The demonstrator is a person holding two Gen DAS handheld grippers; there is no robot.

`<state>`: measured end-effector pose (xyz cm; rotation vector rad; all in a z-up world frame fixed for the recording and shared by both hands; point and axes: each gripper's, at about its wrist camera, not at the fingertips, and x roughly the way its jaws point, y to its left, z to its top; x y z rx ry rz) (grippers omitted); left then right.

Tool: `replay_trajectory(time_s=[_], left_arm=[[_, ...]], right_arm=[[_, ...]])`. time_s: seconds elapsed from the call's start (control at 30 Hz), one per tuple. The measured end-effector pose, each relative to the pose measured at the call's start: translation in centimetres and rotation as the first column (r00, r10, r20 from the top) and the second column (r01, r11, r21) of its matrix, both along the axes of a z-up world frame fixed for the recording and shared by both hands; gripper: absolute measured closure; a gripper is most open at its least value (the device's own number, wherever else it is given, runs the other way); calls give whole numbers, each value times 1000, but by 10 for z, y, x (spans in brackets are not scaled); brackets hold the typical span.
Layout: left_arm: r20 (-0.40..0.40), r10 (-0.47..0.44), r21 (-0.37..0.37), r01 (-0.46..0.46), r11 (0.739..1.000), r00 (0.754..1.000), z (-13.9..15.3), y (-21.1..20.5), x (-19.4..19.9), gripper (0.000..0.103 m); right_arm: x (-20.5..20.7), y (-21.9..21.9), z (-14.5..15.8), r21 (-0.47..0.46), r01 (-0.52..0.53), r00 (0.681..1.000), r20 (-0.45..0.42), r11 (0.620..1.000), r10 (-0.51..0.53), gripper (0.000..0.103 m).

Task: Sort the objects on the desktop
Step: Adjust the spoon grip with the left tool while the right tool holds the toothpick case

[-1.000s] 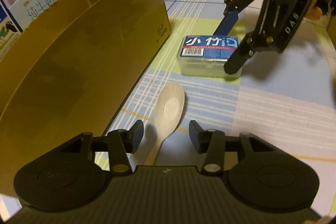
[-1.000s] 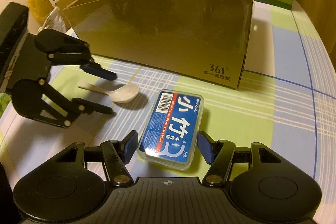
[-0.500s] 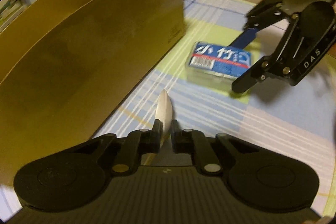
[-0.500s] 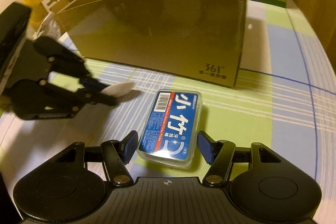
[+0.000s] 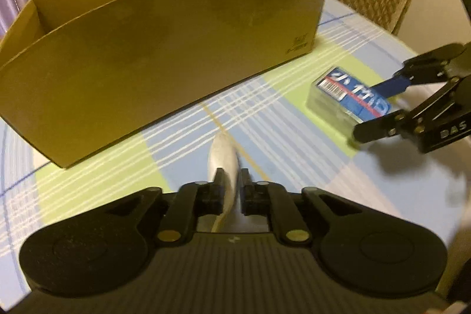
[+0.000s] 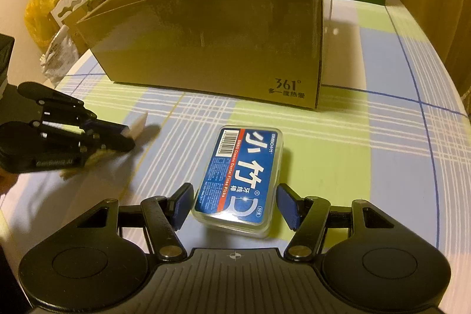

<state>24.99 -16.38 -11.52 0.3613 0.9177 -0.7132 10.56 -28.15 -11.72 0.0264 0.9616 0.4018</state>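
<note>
Left gripper (image 5: 230, 184) clamped on one spoon (image 5: 222, 158) — right gripper (image 6: 232, 203) agape around one floss box (image 6: 244, 177).

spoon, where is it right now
The white spoon is pinched between the left gripper's fingers, its bowl pointing toward the cardboard box. In the right wrist view it is far left, left of the floss pick case.

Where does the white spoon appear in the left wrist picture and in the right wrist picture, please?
Left wrist view: the white spoon is at bottom centre, clamped between the left gripper fingers.
Right wrist view: only its pale tip shows at the left edge, sticking out of the left gripper.
Shared landmark: the cardboard box stands behind it in both.
</note>
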Motion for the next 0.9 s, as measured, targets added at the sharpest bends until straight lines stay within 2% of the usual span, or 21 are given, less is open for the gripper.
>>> replay_trajectory(time_s=[0.07,0.17,0.27,0.57,0.8,0.87,0.9], left_arm=[[3,-3,-27,3,1000,1000,2,3,-4,75],[5,8,-74,-7,997,1000,5,10,-4,72],[30,38,-88,-35,996,999,4,14,0,71],[51,45,-97,-40,995,998,-11,12,-2,71],[97,45,-93,-36,995,994,-8,13,-2,71],[88,45,-97,-36,995,995,-9,13,-3,68],[85,41,-97,-33,995,996,-11,12,-3,64]], right_arm=[[-1,-1,0,4,0,1000,2,1000,0,44],[-2,-3,-1,13,5,1000,11,1000,-5,44],[-2,-4,-3,28,23,1000,14,999,-23,44],[-5,-6,-4,39,45,999,21,998,-46,44],[-4,-5,-5,46,81,996,27,996,-82,44],[-3,-5,-5,48,86,996,26,995,-87,43],[-3,-5,-5,50,88,996,25,995,-90,43]])
